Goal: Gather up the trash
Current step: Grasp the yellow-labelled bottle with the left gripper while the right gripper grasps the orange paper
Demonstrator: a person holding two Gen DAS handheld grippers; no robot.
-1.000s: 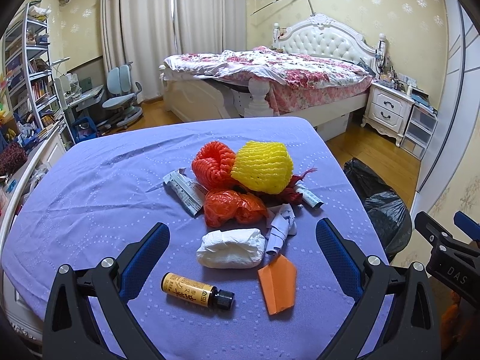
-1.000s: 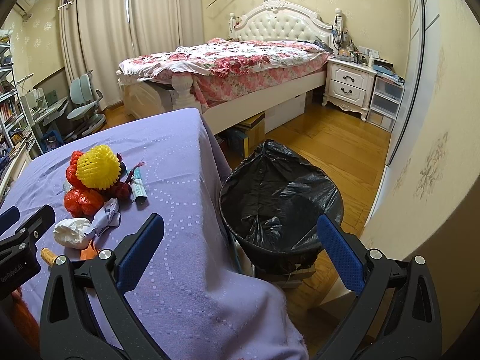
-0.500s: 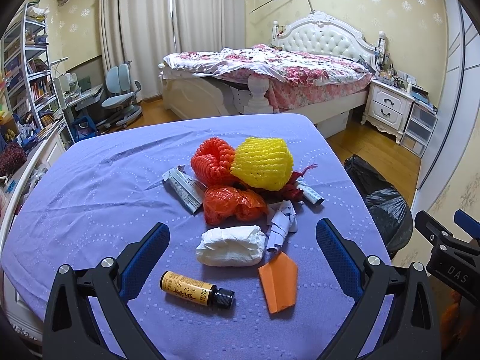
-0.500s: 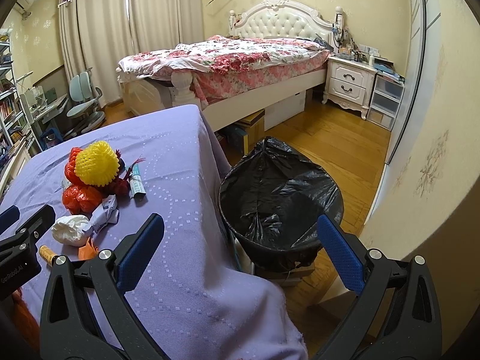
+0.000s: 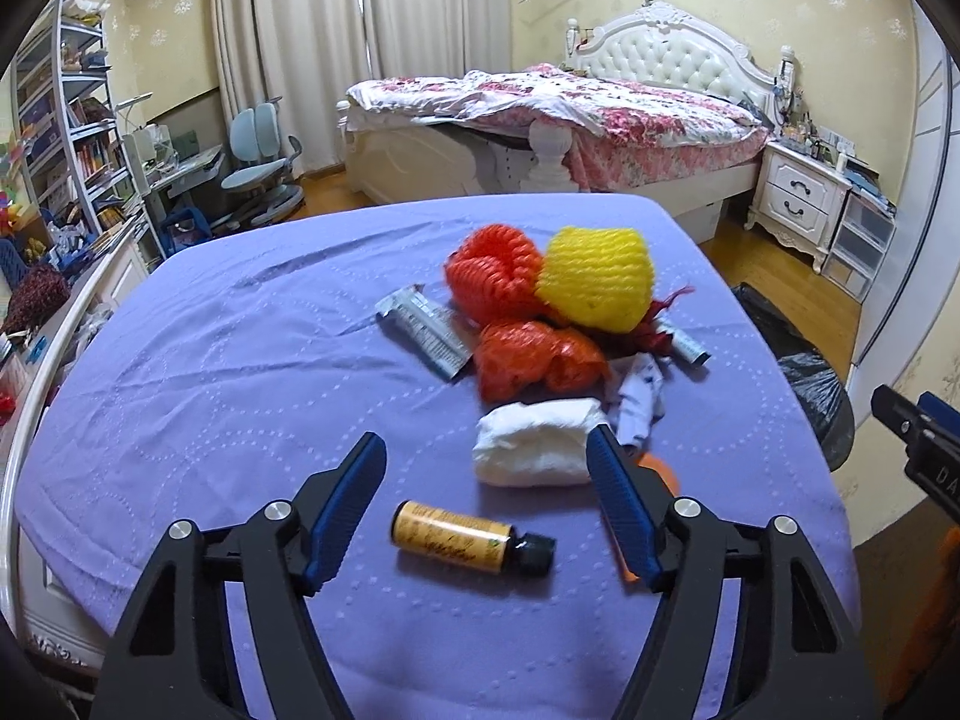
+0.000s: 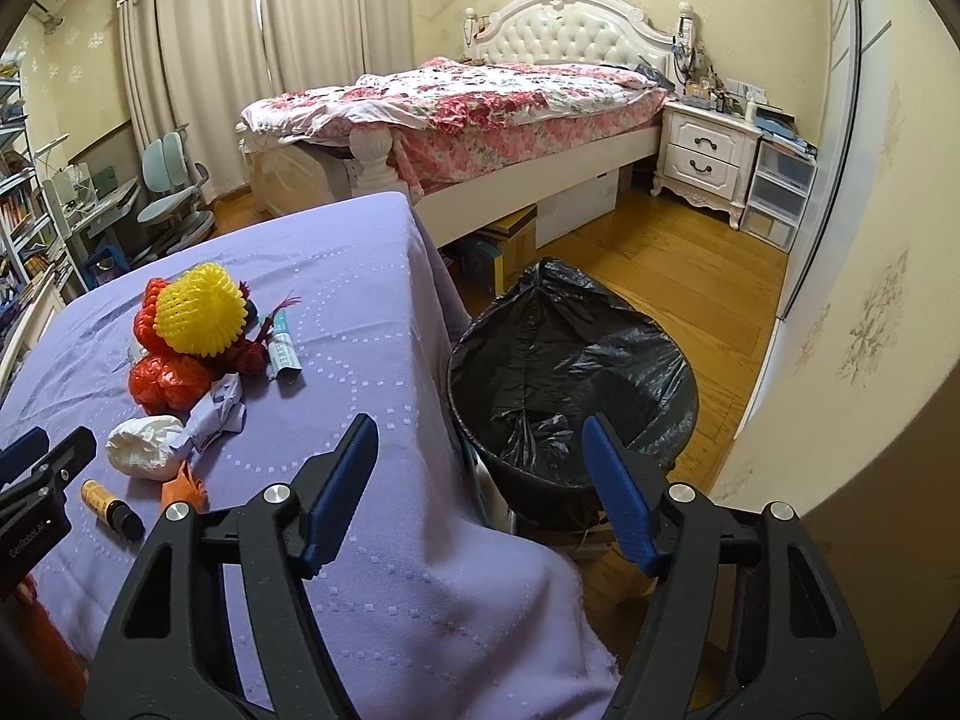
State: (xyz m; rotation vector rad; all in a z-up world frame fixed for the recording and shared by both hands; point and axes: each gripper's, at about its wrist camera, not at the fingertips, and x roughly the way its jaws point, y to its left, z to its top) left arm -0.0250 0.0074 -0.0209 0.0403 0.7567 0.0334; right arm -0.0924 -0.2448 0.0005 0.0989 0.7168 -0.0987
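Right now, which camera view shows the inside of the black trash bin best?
The right wrist view shows the black trash bin best: its whole rim and black liner are seen, beside the purple table. The left wrist view shows only part of its edge, past the table's right side.

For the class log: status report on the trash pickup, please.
Left hand-held gripper and right hand-held gripper open, empty, jaws just narrowing. Small bottle nearest left. Bin clear.

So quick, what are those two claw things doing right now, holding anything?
Left gripper: open, nothing held; its fingers have just been closing above the small bottle.
Right gripper: open and empty, fingers also just closing.
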